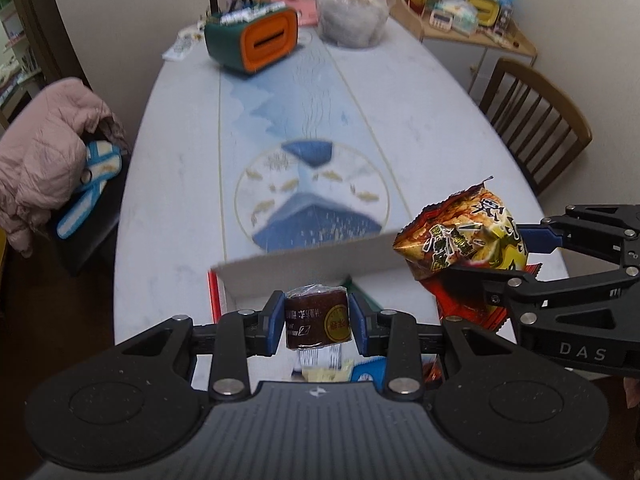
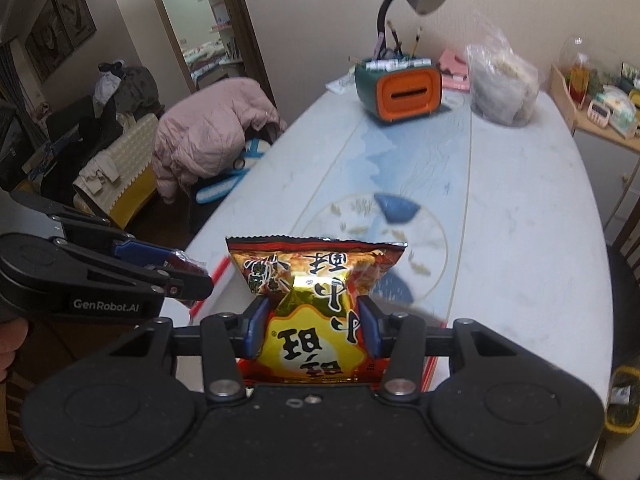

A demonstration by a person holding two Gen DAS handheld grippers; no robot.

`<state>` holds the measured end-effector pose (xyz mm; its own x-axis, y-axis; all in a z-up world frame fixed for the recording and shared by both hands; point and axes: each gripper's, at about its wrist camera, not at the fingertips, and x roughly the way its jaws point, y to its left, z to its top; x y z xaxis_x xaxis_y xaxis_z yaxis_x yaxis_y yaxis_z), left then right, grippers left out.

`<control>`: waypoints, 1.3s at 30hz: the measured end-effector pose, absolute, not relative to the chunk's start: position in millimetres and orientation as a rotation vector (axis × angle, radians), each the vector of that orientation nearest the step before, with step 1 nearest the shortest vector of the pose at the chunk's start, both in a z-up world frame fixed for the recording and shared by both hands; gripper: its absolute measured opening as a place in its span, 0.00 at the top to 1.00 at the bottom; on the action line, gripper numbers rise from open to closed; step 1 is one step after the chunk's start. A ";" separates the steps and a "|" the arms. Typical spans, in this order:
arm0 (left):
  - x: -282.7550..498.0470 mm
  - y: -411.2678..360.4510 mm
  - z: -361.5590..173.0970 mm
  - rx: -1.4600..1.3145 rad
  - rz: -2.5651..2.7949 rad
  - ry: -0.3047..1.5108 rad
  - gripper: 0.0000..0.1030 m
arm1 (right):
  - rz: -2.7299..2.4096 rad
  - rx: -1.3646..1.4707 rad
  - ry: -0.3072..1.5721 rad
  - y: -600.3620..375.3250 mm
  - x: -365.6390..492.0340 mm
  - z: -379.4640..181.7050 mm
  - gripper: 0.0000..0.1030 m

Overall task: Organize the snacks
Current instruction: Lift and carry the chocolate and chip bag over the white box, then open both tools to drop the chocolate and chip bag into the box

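A long dining table [image 1: 168,184] under a pale blue-and-white printed cloth fills the room, with a green-and-orange pen holder [image 1: 252,38] and a clear plastic sack [image 1: 350,12] at its far end, a wooden chair [image 1: 536,120] on one side and a pink padded jacket [image 1: 44,156] draped over a seat on the other. Above the near end, both tools are loaded and lifted over an open white cardboard box [image 1: 304,268] with a red edge. The left gripper [image 1: 316,320] has its blue pads pressed onto the two sides of a small dark-brown wrapped sweet [image 1: 318,316], which sits squarely between the fingers, its clear wrapper end poking out in front. The right gripper [image 2: 312,326] pinches a crinkly red-and-gold snack bag [image 2: 316,300] at its waist, squeezing the foil inward; most of the bag fans out beyond the fingertips and its lower edge hangs back toward the tool body. Seen from the left wrist, that bag floats just beside the box's right end, near the other tool. The chief risk appears to be the slick, air-filled bag sliding or twisting out of such a narrow pinch during a quick move, or being crushed if squeezed harder. With the two tools so near each other, they could also knock together over the box, and the small sweet could drop outside the rim if let go early.
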<state>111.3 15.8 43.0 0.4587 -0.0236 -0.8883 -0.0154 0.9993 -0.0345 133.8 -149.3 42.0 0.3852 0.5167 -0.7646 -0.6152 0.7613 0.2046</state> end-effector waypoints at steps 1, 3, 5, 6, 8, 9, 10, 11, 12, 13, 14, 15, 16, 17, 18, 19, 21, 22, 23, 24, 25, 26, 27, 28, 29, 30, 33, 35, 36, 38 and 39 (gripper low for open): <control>110.2 16.0 35.9 -0.043 -0.002 1.111 0.67 | 0.720 -0.119 0.940 -148.7 133.1 36.8 0.56; 109.5 16.2 21.2 -0.045 0.004 1.142 0.67 | 0.714 -0.129 0.957 -147.8 130.0 26.5 0.55; 109.2 16.9 6.6 -0.051 0.012 1.172 0.67 | 0.704 -0.140 0.980 -146.2 128.3 14.0 0.55; 108.7 17.1 -0.4 -0.054 0.011 1.184 0.67 | 0.697 -0.145 0.995 -145.9 127.1 7.0 0.55; 108.8 17.0 -14.6 -0.064 0.013 1.212 0.67 | 0.679 -0.160 1.015 -144.5 125.4 -7.4 0.55; 109.4 17.2 -21.6 -0.071 0.015 1.228 0.67 | 0.671 -0.161 1.032 -143.9 125.0 -14.5 0.55; 111.2 16.1 -27.7 -0.071 0.009 1.242 0.67 | 0.667 -0.161 1.047 -144.0 124.4 -21.3 0.55; 111.7 15.2 -33.5 -0.068 0.010 1.250 0.67 | 0.661 -0.162 1.058 -144.0 123.7 -27.5 0.55; 112.2 15.2 -39.0 -0.067 0.020 1.256 0.67 | 0.654 -0.167 1.067 -142.8 123.9 -33.3 0.55; 113.7 14.7 -43.8 -0.065 0.023 1.262 0.67 | 0.650 -0.176 1.072 -141.9 122.9 -38.4 0.55; 115.5 14.0 -48.3 -0.064 0.018 1.268 0.67 | 0.647 -0.182 1.079 -141.2 122.0 -43.3 0.55; 117.6 13.7 -53.2 -0.066 0.019 1.277 0.67 | 0.642 -0.185 1.088 -140.5 122.1 -48.1 0.55; 119.8 13.4 -58.0 -0.067 0.023 1.287 0.67 | 0.636 -0.189 1.097 -140.5 121.9 -52.7 0.55; 122.2 12.7 -62.8 -0.065 0.023 1.297 0.67 | 0.631 -0.191 1.106 -140.4 122.5 -57.1 0.55; 124.4 12.4 -67.6 -0.064 0.028 1.304 0.67 | 0.624 -0.194 1.113 -140.0 122.5 -60.7 0.55; 126.2 12.4 -72.2 -0.063 0.036 1.313 0.67 | 0.620 -0.196 1.118 -139.3 123.3 -63.4 0.55; 130.7 12.1 -82.0 -0.062 0.041 1.334 0.67 | 0.620 -0.197 1.125 -138.3 123.4 -66.9 0.55; 132.8 12.3 -86.9 -0.065 0.044 1.344 0.67 | 0.622 -0.197 1.128 -137.9 123.8 -68.1 0.54; 134.8 12.5 -90.9 -0.068 0.048 1.354 0.67 | 0.622 -0.199 1.128 -137.1 123.7 -68.4 0.54; 137.3 13.0 -95.3 -0.070 0.053 1.360 0.67 | 0.621 -0.203 1.127 -136.3 124.6 -69.2 0.54; 138.8 13.2 -98.9 -0.073 0.057 1.364 0.67 | 0.618 -0.206 1.128 -135.7 124.9 -70.1 0.54; 140.2 13.0 -101.8 -0.075 0.059 1.367 0.67 | 0.616 -0.208 1.129 -135.6 125.0 -71.0 0.54; 141.2 12.9 -104.3 -0.077 0.063 1.370 0.67 | 0.614 -0.208 1.131 -134.8 126.0 -72.1 0.53; 143.0 12.6 -106.7 -0.078 0.062 1.372 0.67 | 0.612 -0.208 1.134 -134.5 126.7 -73.1 0.53; 143.5 12.0 -108.7 -0.080 0.058 1.374 0.67 | 0.609 -0.209 1.135 -134.2 127.3 -74.0 0.53; 143.4 11.1 -110.2 -0.081 0.057 1.377 0.67 | 0.607 -0.210 1.137 -132.5 129.3 -75.2 0.53; 143.3 9.1 -113.2 -0.084 0.048 1.380 0.67 | 0.608 -0.208 1.141 -132.1 130.0 -77.4 0.52; 143.1 8.9 -113.3 -0.083 0.049 1.378 0.67 | 0.607 -0.214 1.136 -131.5 130.9 -77.8 0.51; 142.8 9.2 -113.1 -0.086 0.049 1.377 0.67 | 0.604 -0.217 1.131 -131.6 131.0 -77.6 0.49; 142.2 9.9 -112.3 -0.093 0.044 1.375 0.66 | 0.607 -0.210 1.130 -132.8 130.9 -76.3 0.47; 141.5 10.3 -111.5 -0.096 0.044 1.374 0.65 | 0.606 -0.207 1.128 -133.4 130.5 -75.3 0.46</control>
